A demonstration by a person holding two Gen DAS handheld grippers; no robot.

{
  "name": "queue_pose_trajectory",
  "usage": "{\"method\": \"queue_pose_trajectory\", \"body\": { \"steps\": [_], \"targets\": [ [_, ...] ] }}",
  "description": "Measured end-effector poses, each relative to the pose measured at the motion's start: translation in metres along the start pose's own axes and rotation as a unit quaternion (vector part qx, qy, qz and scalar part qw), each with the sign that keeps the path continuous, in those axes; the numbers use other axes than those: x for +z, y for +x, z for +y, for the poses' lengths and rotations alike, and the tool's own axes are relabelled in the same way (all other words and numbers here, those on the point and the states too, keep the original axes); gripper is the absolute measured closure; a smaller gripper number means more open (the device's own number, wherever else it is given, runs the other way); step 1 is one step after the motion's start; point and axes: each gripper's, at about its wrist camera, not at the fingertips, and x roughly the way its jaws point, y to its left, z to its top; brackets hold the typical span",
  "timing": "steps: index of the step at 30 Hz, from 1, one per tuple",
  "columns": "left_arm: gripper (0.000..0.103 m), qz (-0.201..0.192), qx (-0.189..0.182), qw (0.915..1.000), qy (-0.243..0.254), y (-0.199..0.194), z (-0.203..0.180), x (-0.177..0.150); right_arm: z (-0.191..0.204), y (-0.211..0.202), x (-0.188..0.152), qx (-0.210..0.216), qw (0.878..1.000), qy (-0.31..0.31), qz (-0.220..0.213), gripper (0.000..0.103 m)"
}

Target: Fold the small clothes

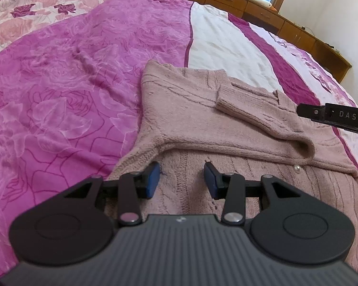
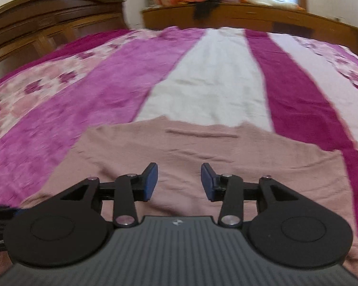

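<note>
The dusty-pink knitted cardigan (image 1: 202, 124) has one sleeve (image 1: 262, 119) folded across, body unfolded; left gripper (image 1: 181, 178) and right gripper (image 2: 179, 181) hover with jaws apart, empty.

Sweater (image 1: 193, 109) fuzzy knit; bedspread (image 1: 59, 83) soft cloth.

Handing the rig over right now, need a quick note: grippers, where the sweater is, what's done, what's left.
Left gripper: open, over the near part of the pink knit sweater, nothing held.
Right gripper: open, empty, above the sweater; its view is blurred.
Sweater lies on the pink floral bedspread.
Done: one sleeve is folded across the body.
Left: the other sleeve isn't clearly visible, check it, then fold the body into a compact stack.
</note>
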Motion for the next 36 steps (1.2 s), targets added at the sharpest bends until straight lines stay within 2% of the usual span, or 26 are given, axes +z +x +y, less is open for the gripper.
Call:
{"method": "queue_pose_trajectory", "body": {
  "steps": [8, 14, 16, 18, 23, 30, 36],
  "targets": [
    [0.06, 0.0, 0.001, 1.0, 0.004, -0.001, 0.0, 0.0, 0.055, 0.033, -0.011, 0.028, 0.999, -0.038, 0.017, 0.055],
    [0.06, 0.0, 0.001, 1.0, 0.005, 0.0, 0.0, 0.0, 0.068, 0.062, -0.018, 0.012, 0.998, -0.062, 0.027, 0.056],
    [0.06, 0.0, 0.001, 1.0, 0.005, 0.0, 0.0, 0.0, 0.067, 0.066, -0.018, 0.002, 0.998, -0.063, 0.022, 0.071],
    [0.06, 0.0, 0.001, 1.0, 0.005, 0.0, 0.0, 0.0, 0.064, 0.067, -0.016, -0.007, 0.998, -0.059, 0.02, 0.092],
    [0.06, -0.001, 0.001, 1.0, 0.006, 0.0, 0.0, -0.001, 0.044, 0.043, -0.004, -0.014, 0.999, -0.024, -0.023, 0.095],
    [0.06, -0.001, 0.004, 1.0, 0.007, 0.001, -0.001, -0.002, -0.013, -0.015, 0.014, -0.041, 0.994, 0.042, -0.092, 0.095],
    [0.06, -0.001, 0.008, 0.9999, 0.011, 0.002, -0.002, -0.002, -0.068, -0.05, 0.01, -0.084, 0.986, 0.086, -0.114, 0.095]
  ]
}}
